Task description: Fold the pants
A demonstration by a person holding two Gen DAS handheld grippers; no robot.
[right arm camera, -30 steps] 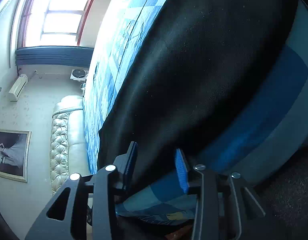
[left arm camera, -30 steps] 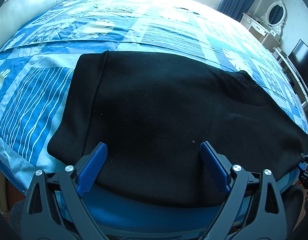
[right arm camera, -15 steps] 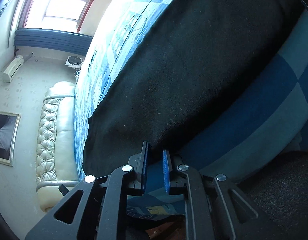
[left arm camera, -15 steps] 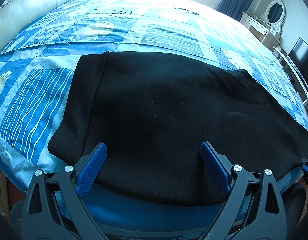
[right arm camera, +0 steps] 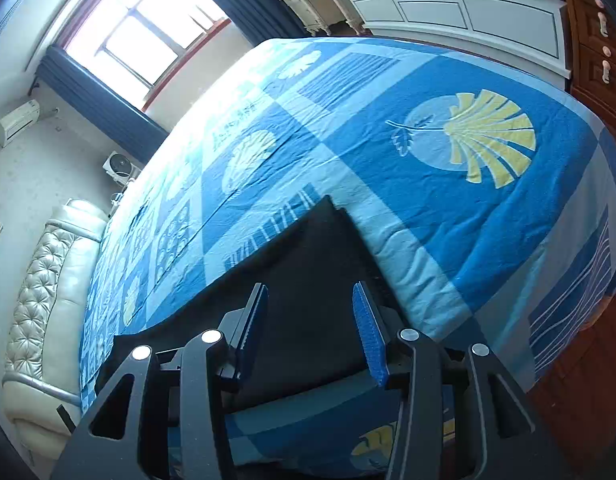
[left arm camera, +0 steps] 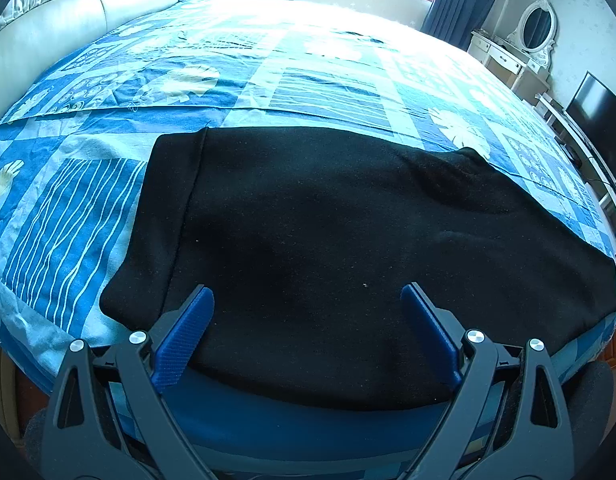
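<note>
Both claws hang at the near edge of the bed [left arm camera: 268, 80] with nothing between their blue pads. Left claw [left arm camera: 308, 300] has its jaws wide apart, hovering over the near hem of the black pants [left arm camera: 328, 240], which lie flat along that edge of the bed. Whether the pads touch the cloth cannot be told. In the left wrist view the pants spread across the bed from a seamed band on the left to a corner at the right edge, the near hem draping just over the side.

Right claw [right arm camera: 308, 312] also has its jaws apart, less widely, and looks along the pants [right arm camera: 308, 280] toward one pointed end that rests on the quilt [right arm camera: 448, 168] near a yellow shell print [right arm camera: 488, 136]. The cloth runs under and between its fingers.

Beyond the bed are a padded headboard [right arm camera: 48, 280], a window [right arm camera: 148, 24], and a white dresser [left arm camera: 504, 56] with an oval mirror [left arm camera: 540, 24].
</note>
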